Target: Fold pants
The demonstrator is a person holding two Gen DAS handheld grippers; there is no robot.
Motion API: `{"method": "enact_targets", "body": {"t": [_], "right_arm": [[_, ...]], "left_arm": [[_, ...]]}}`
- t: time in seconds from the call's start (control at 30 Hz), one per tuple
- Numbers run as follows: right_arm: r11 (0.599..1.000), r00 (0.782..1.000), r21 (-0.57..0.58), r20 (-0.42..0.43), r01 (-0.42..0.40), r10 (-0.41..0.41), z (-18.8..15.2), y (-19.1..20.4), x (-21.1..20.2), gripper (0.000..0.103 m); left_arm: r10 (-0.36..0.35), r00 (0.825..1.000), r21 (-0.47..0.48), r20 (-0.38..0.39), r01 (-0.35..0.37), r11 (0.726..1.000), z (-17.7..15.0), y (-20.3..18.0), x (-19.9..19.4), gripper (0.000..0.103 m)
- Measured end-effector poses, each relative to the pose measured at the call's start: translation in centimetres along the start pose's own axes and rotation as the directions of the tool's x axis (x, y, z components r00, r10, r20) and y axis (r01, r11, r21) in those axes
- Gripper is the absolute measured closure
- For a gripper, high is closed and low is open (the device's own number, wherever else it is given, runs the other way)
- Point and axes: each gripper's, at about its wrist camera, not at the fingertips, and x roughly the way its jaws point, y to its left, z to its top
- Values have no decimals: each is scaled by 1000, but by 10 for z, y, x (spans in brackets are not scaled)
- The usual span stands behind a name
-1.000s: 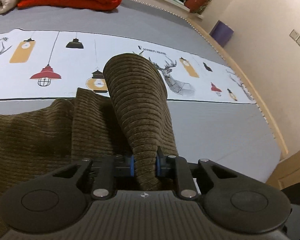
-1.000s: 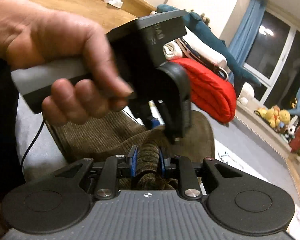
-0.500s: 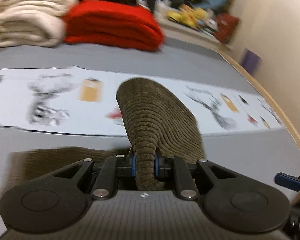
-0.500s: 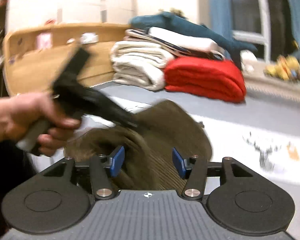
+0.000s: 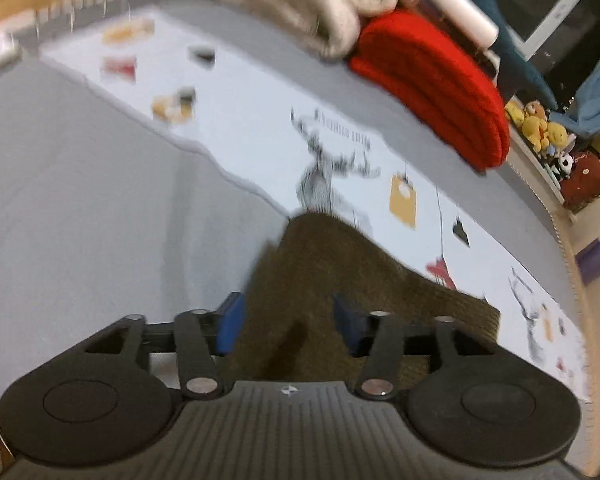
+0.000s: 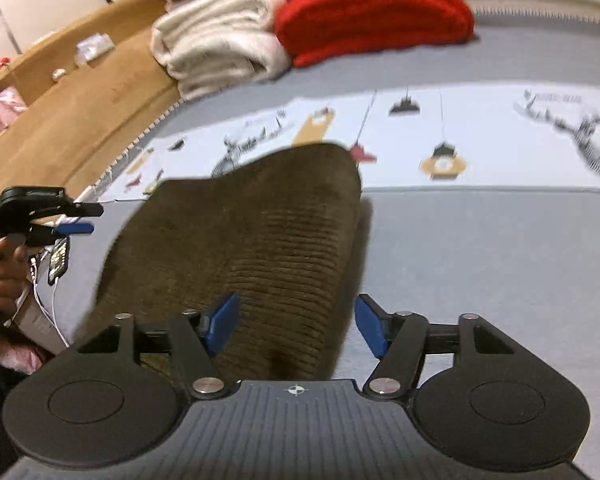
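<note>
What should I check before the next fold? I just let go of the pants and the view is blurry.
1. Left tool open, having just been opening; pants between the pads, not pinched: ok.
2. Right tool open, also just been opening, cloth released: ok.
3. Pants lying on the grey bed: ok.
4. Fold edges aligned: cannot tell, blurred.
5. Red blanket and white blanket apart from pants: ok.

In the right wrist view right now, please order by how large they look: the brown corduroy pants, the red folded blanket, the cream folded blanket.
1. brown corduroy pants, largest, but they lie nearest the camera, which inflates them.
2. and 3. red folded blanket and cream folded blanket look about alike; I would not rank them.
</note>
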Motion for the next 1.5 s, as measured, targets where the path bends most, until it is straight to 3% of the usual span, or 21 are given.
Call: {"method": "enact_targets", "body": {"t": [0.03,0.07,0.2,0.27,0.33,0.47,0.6,0.77,0.9,1.03,1.1,1.13,1.27,1.37,1.5], "right_arm": [[1000,1000,20,-17,-1,1,1,1,7,32],[999,999,48,-34,3,-1,3,1,17,32],[986,989,149,-137,70,-49,8,-2,56,31],[978,980,180,-187,106,-72,9,-2,74,31],[976,976,188,-210,105,-65,8,-1,84,33],[979,975,187,-216,87,-45,17,1,87,78],[979,982,192,-189,68,-31,27,-11,69,85],[965,975,208,-189,158,-119,37,-60,36,86],[935,956,234,-191,265,-223,38,-114,-4,86],[869,911,283,-206,406,-359,29,-175,-49,86],[828,877,294,-216,477,-428,22,-203,-70,86],[809,872,329,-223,487,-435,18,-215,-79,86],[799,896,407,-167,443,-412,6,-233,-104,78],[804,899,410,-116,431,-423,-4,-227,-118,69],[818,923,426,-172,386,-345,-26,-226,-123,50]], "left_arm": [[-1,999,11,-37,1,1000,1,-1,9,23],[17,998,35,-58,-15,999,1,-5,15,20],[125,980,111,-152,-109,988,-2,-13,50,20],[117,972,98,-205,-99,990,-7,-12,65,18],[125,970,111,-207,-104,988,-5,-15,70,19],[145,967,137,-211,-118,984,-5,-25,74,26],[111,970,128,-217,-85,988,-8,-56,81,37],[34,961,196,-275,21,980,-30,-131,110,42],[-45,939,264,-342,142,954,-65,-202,136,42],[-171,883,295,-437,320,900,-109,-264,160,44],[-197,868,324,-455,368,872,-126,-284,164,44],[-196,870,333,-452,369,868,-130,-288,163,43],[-194,874,292,-446,347,891,-128,-282,158,43],[-210,874,268,-438,350,898,-122,-272,150,42],[-218,868,244,-447,352,904,-120,-259,154,45]]}}
